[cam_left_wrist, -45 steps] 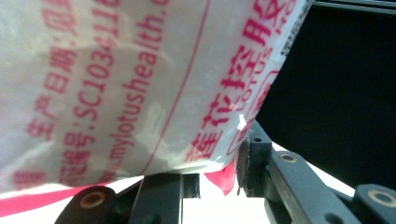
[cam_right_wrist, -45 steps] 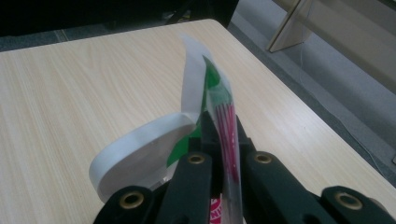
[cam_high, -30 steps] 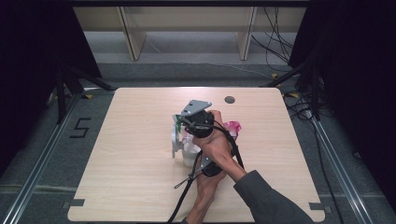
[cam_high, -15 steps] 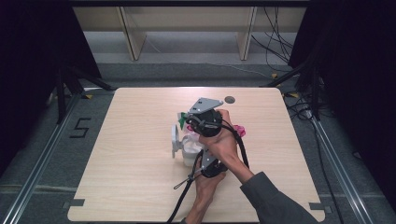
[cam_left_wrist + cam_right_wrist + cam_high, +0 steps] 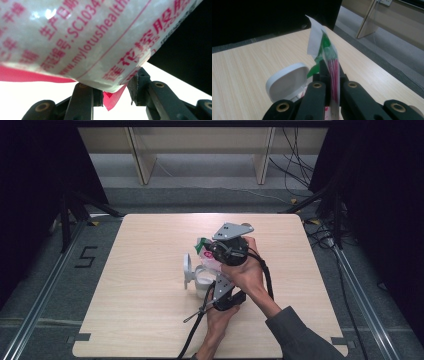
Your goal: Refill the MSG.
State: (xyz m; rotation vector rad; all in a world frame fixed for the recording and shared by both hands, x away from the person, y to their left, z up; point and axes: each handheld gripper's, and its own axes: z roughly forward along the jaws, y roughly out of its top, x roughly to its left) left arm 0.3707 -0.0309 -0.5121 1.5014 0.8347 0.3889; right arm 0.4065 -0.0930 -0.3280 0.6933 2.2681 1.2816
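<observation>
- Your right gripper (image 5: 212, 251) sits near the middle of the surface (image 5: 140, 320), raised above it, its grey three-cornered plate on top.
- Its jaws are fully closed, pinching the top edge of the plastic bag (image 5: 333, 67); in the right gripper view the bag's sealed strip, with red stripes, green print and a white tab, stands straight up out of the pinch.
- Your left gripper (image 5: 115, 93) is below and nearer to you, under the bag. Its jaws have just been opening. In the left gripper view they stand partly apart with the bag's lower corner and a pink flap between them; you cannot tell from here whether the pads still press on it.
- The bag is whitish with red lettering, and hangs between your two grippers, above the middle of the surface.
- A white container (image 5: 200, 279) stands on the surface directly under the bag, with its white lid (image 5: 187, 269) upright at its left side.
- Open room: the surface is bare wood to the left, to the right and toward the far edge, and the container is well apart from every edge.
- Your forearms cross over the near edge, and the left gripper's cable (image 5: 192, 332) trails across the near part.
- Past the far edge the floor drops away to shelf legs and loose cables.
</observation>
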